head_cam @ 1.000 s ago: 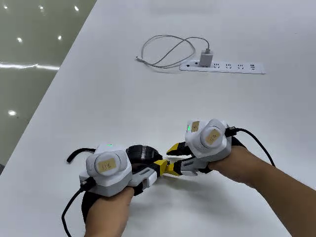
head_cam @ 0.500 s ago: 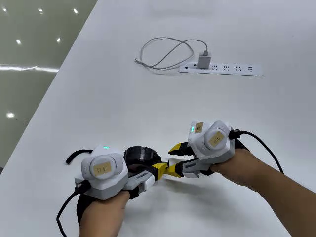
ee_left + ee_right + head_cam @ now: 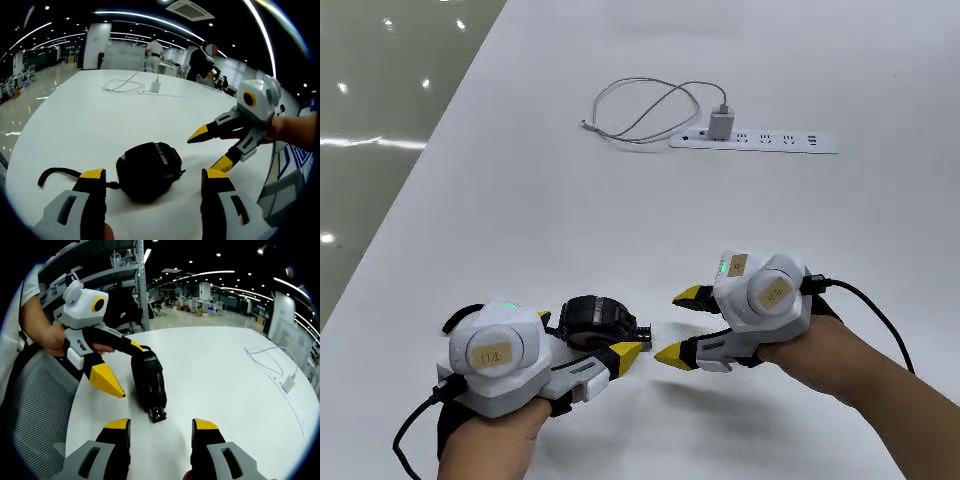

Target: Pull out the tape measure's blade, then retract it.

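A black tape measure (image 3: 592, 318) lies on the white table (image 3: 620, 210), its blade drawn in. My left gripper (image 3: 584, 334) is open, one yellow-tipped jaw on each side of the case; in the left gripper view the tape measure (image 3: 150, 170) sits between the fingertips (image 3: 92, 175) with gaps on both sides. My right gripper (image 3: 680, 326) is open just right of the case, touching nothing. In the right gripper view the blade's hook end (image 3: 157, 414) faces my right gripper (image 3: 161, 424), a short gap away. The tape's black wrist strap (image 3: 55, 174) trails to the left.
A white power strip (image 3: 760, 140) with a plugged-in charger (image 3: 720, 124) and a looped white cable (image 3: 640, 110) lies at the far side. The table's left edge (image 3: 415, 190) drops to a glossy floor. People stand far off (image 3: 152, 50).
The right gripper has backed away to the right from the tape measure and opened wider. The left gripper has shifted left and towards me, with the tape measure still between its jaws.
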